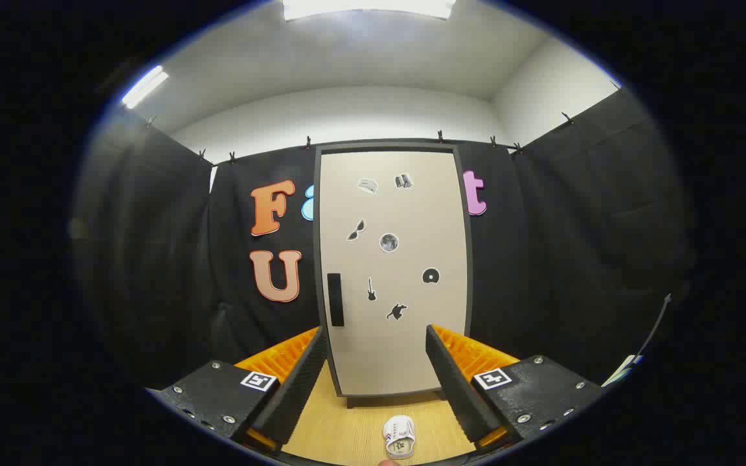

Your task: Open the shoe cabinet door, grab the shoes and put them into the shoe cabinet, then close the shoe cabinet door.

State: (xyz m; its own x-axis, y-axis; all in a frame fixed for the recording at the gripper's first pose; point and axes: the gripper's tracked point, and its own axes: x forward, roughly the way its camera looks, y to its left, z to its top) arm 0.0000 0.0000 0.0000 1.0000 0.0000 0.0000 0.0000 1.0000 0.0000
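Pale wooden tabletop point(347, 430) holds a small white shoe point(399, 437) before the tall beige cabinet's shut door point(394, 272); gripper point(370, 382) fingers spread, empty; every step remains.

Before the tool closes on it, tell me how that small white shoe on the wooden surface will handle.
The shoe looks small, so probably light. It lies flat on the wooden surface, so it should slide, not roll. Its upper may squash a little. The open tool has it between its fingers, short of the closed cabinet door.
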